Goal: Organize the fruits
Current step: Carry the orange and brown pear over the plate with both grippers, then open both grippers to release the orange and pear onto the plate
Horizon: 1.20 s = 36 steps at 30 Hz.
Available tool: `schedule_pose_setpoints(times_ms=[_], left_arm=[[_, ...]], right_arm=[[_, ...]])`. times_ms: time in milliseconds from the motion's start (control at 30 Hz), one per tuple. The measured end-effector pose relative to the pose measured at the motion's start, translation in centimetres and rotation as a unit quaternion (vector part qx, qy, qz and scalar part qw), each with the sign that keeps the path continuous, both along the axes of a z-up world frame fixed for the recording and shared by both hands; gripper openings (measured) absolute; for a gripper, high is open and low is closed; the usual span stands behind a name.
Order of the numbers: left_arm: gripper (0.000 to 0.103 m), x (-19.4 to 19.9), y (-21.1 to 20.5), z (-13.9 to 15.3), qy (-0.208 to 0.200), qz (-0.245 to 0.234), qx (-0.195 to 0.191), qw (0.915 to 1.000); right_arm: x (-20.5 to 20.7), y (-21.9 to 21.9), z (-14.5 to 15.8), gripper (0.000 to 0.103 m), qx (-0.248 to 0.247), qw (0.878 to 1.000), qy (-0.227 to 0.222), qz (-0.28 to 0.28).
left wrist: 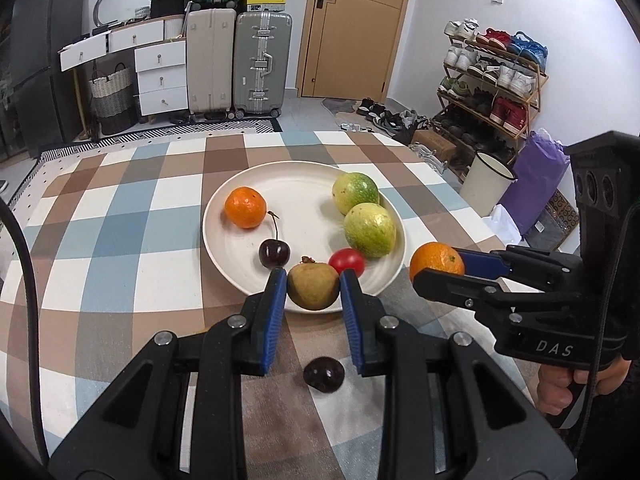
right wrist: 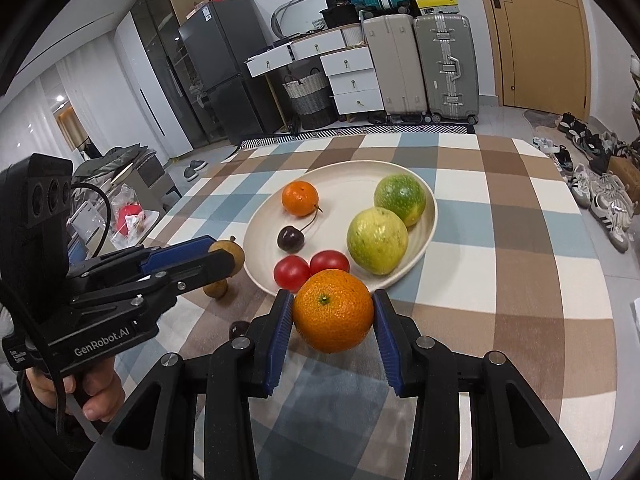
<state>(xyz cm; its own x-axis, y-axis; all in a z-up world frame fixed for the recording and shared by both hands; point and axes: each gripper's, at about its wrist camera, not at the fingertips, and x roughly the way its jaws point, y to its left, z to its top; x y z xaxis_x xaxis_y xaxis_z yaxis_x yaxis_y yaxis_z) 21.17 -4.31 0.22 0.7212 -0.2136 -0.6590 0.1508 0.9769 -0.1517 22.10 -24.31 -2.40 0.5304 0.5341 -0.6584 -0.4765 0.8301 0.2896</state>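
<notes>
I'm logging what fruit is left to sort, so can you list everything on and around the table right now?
Plate: 1, cream, centre of the checked tablecloth.
Mandarins: 2, orange; one on the plate, one in the right gripper.
Green-yellow round fruits: 2, right side of the plate.
Cherry tomatoes: 2, red, near edge of the plate.
Cherries: 2, dark; one on the plate, one on the cloth.
Brown fruits: 2; one in the left gripper, one on the cloth.
Right gripper: fingers shut on the mandarin.
Left gripper: fingers shut on the brown fruit.
</notes>
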Motion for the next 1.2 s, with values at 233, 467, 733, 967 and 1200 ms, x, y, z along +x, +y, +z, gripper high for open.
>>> schedule_pose_setpoints(times_ms=[233,467,733,967,1200], left_arm=[[0.025,1.5,-0.2,-0.1,-0.004,0.003,0.010,0.9999],[0.025,3.0,0.4,0.0,-0.008,0.012,0.013,0.9998],[0.025,4.9,1.9,-0.7,-0.003,0.028,0.011,0.9996],[0.025,6.4,2.6,-2.3,0.011,0.037,0.016,0.9991],[0.025,6.4,2.3,-2.5,0.010,0.040,0.029,0.9988]], right_arm=[[1.5,0.9,0.7,0.041,0.008,1.000,-0.013,0.005],[3.1,2.0,1.2,0.041,0.008,1.000,-0.019,0.009],[4.8,3.4,1.1,0.041,0.006,1.000,-0.022,0.012],[6.3,4.3,0.2,0.041,0.000,1.000,-0.016,0.010],[6.9,4.7,-0.1,0.046,-0.004,1.000,-0.014,0.007]])
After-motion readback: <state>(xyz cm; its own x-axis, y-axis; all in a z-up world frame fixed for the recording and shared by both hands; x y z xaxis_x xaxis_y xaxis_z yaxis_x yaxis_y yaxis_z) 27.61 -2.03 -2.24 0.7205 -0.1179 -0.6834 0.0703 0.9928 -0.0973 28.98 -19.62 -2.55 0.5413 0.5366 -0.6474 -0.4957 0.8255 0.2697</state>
